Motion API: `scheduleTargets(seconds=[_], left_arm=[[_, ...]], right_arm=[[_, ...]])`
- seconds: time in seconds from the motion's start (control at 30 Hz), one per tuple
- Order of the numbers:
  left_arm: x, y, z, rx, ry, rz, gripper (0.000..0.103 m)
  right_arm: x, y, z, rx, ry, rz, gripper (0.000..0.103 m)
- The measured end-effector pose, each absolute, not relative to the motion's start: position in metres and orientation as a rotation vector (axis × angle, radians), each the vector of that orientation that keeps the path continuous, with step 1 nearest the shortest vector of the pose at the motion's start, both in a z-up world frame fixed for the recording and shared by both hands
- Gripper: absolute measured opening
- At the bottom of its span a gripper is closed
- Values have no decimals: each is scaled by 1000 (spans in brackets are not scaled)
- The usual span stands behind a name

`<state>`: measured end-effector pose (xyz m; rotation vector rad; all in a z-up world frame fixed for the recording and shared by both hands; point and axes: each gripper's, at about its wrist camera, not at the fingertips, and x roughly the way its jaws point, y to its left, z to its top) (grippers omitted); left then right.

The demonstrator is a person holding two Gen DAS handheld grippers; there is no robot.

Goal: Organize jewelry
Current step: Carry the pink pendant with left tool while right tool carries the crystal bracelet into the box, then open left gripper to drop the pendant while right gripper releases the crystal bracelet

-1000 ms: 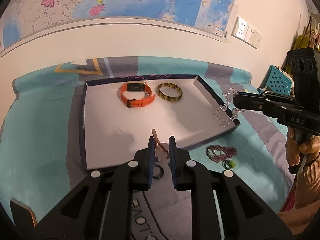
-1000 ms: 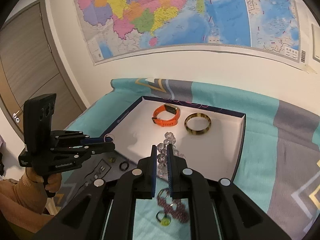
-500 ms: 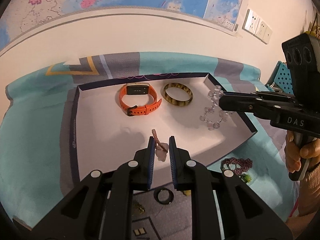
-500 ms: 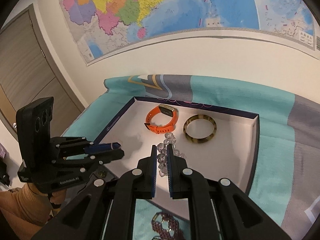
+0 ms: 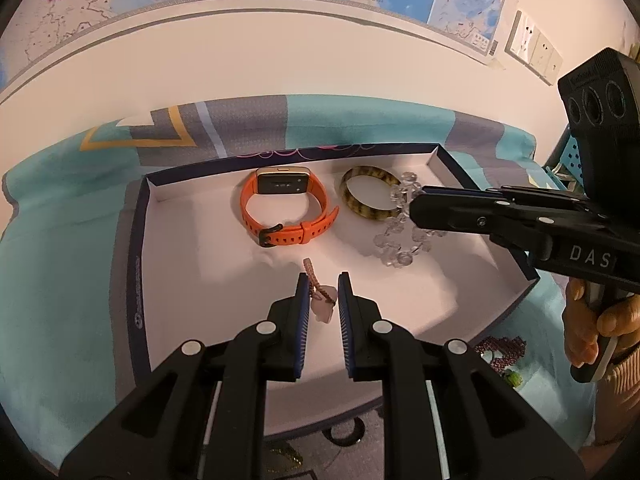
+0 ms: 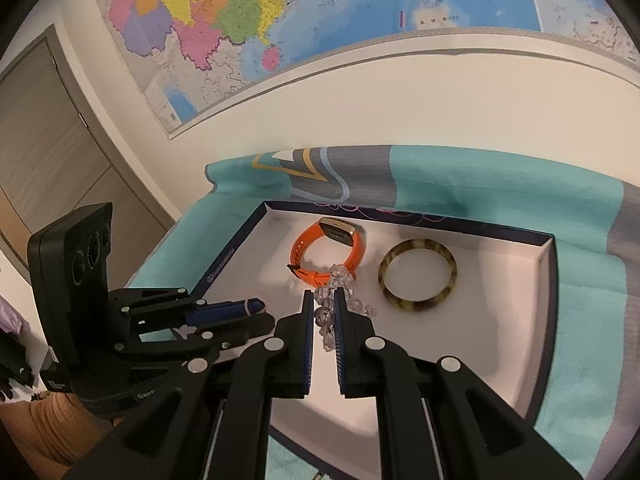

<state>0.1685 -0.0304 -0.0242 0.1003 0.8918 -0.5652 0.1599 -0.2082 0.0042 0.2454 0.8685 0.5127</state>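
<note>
The left gripper (image 5: 323, 294) is pinching a small pink charm (image 5: 322, 305) over the white tray (image 5: 496, 322). The right gripper (image 6: 322, 312) is squeezing a clear bead bracelet (image 5: 400, 226), hanging at 3 o'clock from the orange watch (image 5: 286, 210). A dark red bead thing (image 5: 500, 350) at 4 o'clock is partly hiding behind the tray's edge.

Two black plastic handheld grippers, each with blue ribbed pads lining its two fingers and round silver screw heads on the linkages. The right gripper (image 5: 416, 204) bears white "DAS" lettering and a boxy three-lens camera block. The left gripper (image 5: 323, 294) matches. Ribbed tan sleeve (image 5: 618, 408) at the wrist.
</note>
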Motion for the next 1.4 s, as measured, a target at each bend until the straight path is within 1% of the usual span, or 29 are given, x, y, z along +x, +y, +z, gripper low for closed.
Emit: scheduleTargets(seconds=[0.83, 0.87, 1.1, 1.2, 1.23, 1.27, 1.33, 1.4], left_arm=[[188, -33, -43, 84, 953, -538, 15], [188, -33, -43, 84, 953, -538, 15], [191, -33, -43, 81, 955, -542, 15], [194, -34, -43, 80, 956, -536, 16], [194, -34, -42, 83, 957, -533, 16], [193, -35, -42, 91, 954, -529, 16], [191, -37, -40, 106, 943, -522, 19], [189, -38, -38, 110, 934, -529, 22]], right_arm=[[176, -230, -33, 245, 973, 420, 9], [176, -230, -34, 241, 974, 416, 11], [175, -233, -38, 229, 987, 386, 12], [174, -233, -37, 205, 983, 364, 15], [173, -233, -36, 201, 981, 360, 16], [172, -233, -36, 198, 980, 358, 20], [170, -234, -34, 194, 973, 348, 26], [167, -235, -32, 192, 969, 342, 26]])
